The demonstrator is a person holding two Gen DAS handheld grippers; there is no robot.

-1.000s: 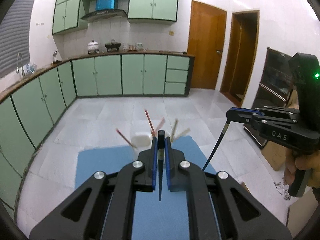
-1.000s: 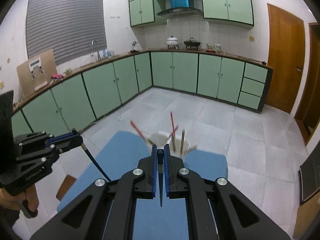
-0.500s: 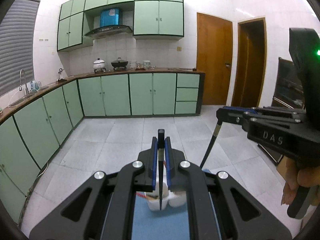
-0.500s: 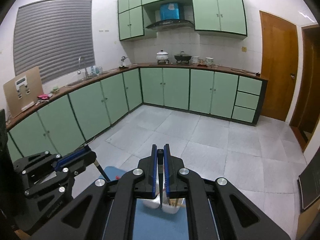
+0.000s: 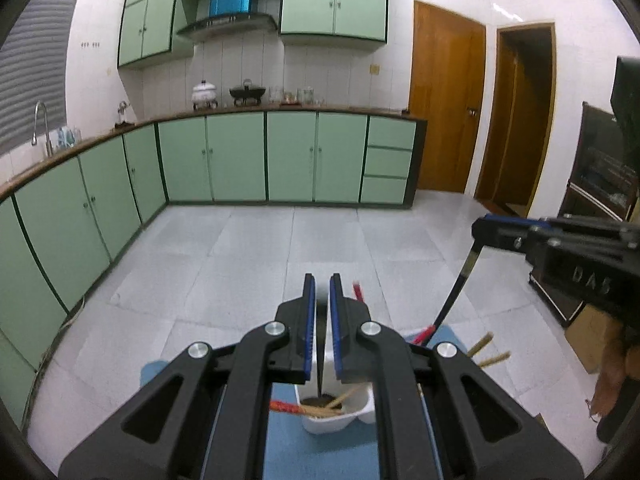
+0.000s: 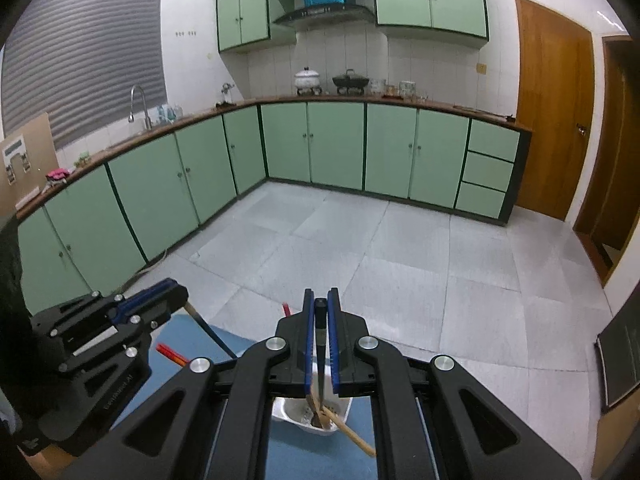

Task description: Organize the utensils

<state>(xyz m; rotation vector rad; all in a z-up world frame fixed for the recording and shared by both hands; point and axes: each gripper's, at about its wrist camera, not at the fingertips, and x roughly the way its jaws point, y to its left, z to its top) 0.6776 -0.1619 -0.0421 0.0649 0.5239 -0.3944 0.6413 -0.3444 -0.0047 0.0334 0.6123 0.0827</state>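
Two grippers above white holder [image 5: 338, 412] on blue mat [image 5: 320, 456]. Left gripper [image 5: 321, 292] jaws opening, black chopstick [image 5: 320, 368] between pads, tip over holder. Right gripper [image 6: 321, 306] clamped on second black chopstick [image 6: 320, 344], tip inside holder. Red chopsticks [image 5: 286, 406] and wooden chopsticks [image 6: 352, 432] lean out of holder.

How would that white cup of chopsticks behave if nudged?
Probably light: the white cup looks like thin plastic. It may tip, since the chopsticks lean far beyond its rim. The blue mat might resist sliding.
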